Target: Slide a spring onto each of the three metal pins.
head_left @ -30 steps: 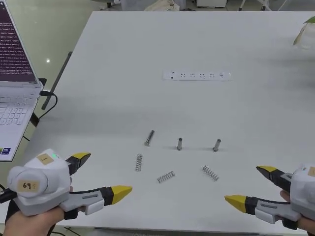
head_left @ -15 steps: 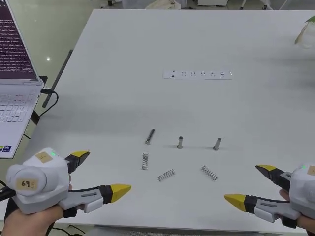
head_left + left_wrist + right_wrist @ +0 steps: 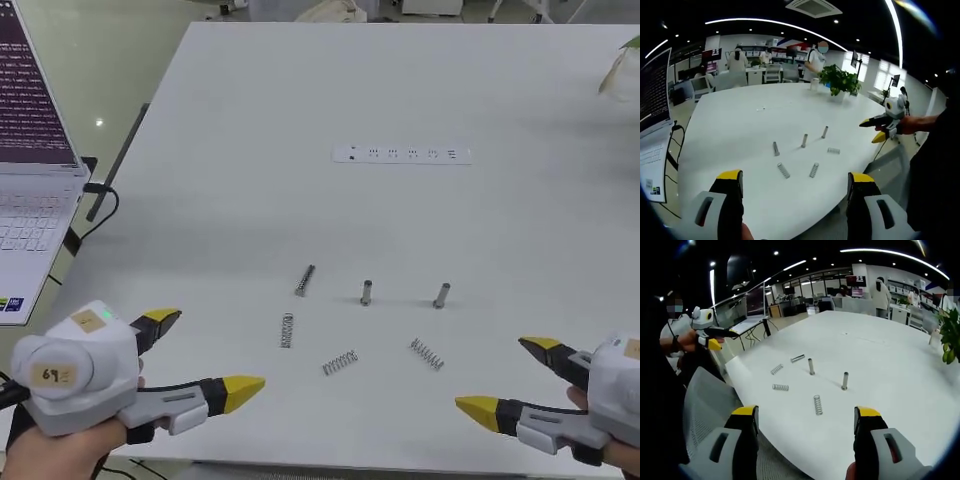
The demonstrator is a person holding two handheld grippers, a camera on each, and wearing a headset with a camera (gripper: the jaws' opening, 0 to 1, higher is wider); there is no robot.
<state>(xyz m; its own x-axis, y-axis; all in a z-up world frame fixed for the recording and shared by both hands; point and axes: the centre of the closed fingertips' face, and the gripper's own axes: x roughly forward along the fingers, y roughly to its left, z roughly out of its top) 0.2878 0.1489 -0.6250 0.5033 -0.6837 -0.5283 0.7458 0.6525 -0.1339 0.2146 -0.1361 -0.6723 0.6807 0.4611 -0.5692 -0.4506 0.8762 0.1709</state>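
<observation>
Head view: the left gripper (image 3: pixel 205 351) and the right gripper (image 3: pixel 507 375) hover over the near edge of the white table (image 3: pixel 400 80), jaws spread wide and empty. Between them are a tipped pin (image 3: pixel 304 280), a middle pin (image 3: pixel 366 292) and a right pin (image 3: pixel 441 295), both upright. The left spring (image 3: pixel 287 330), middle spring (image 3: pixel 340 362) and right spring (image 3: pixel 427 352) lie loose, nearer the person.

Left gripper view: pins and springs lie ahead between its parted jaws.

Right gripper view: likewise, right spring nearest.

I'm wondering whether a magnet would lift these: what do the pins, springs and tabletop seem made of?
Pins: grey metal, probably steel, with a dull satin sheen. Springs: thin silvery coiled wire, likely steel; the alloy cannot be told. Tabletop: smooth matte white, perhaps laminate or painted board, with only soft reflections.
</observation>
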